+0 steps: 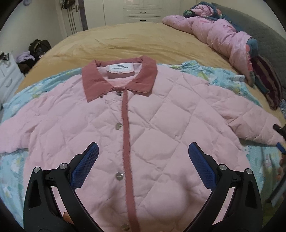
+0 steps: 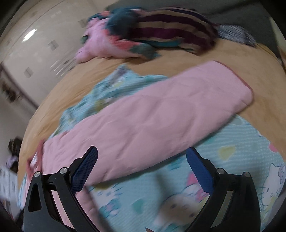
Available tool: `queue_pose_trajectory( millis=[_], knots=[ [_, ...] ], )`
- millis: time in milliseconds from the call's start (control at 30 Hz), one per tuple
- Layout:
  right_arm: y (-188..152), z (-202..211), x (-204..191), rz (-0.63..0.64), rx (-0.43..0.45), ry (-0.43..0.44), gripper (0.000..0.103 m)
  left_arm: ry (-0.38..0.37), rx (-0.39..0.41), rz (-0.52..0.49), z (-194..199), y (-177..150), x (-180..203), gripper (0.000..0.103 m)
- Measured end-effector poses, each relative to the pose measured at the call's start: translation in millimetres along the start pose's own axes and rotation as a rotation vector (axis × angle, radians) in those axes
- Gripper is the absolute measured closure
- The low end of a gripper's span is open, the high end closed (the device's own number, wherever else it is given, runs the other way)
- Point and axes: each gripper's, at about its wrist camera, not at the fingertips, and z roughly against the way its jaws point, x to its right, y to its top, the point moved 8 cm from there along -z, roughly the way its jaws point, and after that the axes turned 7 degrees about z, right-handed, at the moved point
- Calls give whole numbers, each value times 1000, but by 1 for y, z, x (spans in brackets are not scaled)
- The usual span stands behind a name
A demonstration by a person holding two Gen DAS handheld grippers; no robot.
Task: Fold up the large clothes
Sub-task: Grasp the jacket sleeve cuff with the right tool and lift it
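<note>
A pink quilted jacket (image 1: 152, 125) with a darker pink collar (image 1: 119, 76) lies front-up and buttoned on a light-blue cartoon-print sheet (image 1: 227, 76); both sleeves are spread outward. My left gripper (image 1: 143, 151) hovers open above the jacket's lower front, over the button placket, holding nothing. The right wrist view is motion-blurred: the jacket's right sleeve (image 2: 160, 114) runs diagonally, its cuff at the upper right. My right gripper (image 2: 142, 155) is open over the sleeve's lower edge and the blue sheet (image 2: 223, 160), nothing between its fingers. The right gripper's tip (image 1: 279, 137) shows at the left view's right edge.
The bed carries a tan cover (image 1: 125, 41). A crumpled pink duvet (image 1: 219, 32) and a striped blanket (image 2: 169, 30) lie near a grey headboard (image 1: 264, 33). White drawers (image 1: 141, 10) stand beyond the bed, a white cabinet (image 1: 7, 76) and dark bag (image 1: 39, 46) at the left.
</note>
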Motion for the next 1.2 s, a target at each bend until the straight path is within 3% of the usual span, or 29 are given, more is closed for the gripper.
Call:
queue_pose_trajectory(
  millis=[167,400,467,567,733,767,800,833,867,1000,1200],
  knots=[
    [10,-18,40,-73,4,-69,4,8,-4,36,-8,6,-10,9],
    [18,-38,75,-170,-20,-126,4,91,6,27,-24,29,-26,9],
    [19,-47,84,-222,-39,-116,4,114,4,32,-27,32,-31,9],
    [26,-59,94,-266,-36,-101,4,80,-10,66,-30,31,-37,9],
    [42,-67,112,-378,38,-34,6,68,-22,81,-24,27,-41,9],
    [45,-66,115,-388,53,-29,15,62,-18,80,-20,28,-40,9],
    [46,-64,117,-396,63,-23,34,57,-16,80,-18,29,-40,9],
    [49,-63,118,-401,72,-4,46,54,-12,82,-14,30,-40,9],
    [53,-63,116,-402,79,38,64,55,-9,81,-10,32,-41,9],
    [75,-40,97,-325,145,113,79,73,11,85,8,38,-47,9],
    [110,19,47,-163,264,195,83,55,47,109,33,48,-53,9]
  ],
)
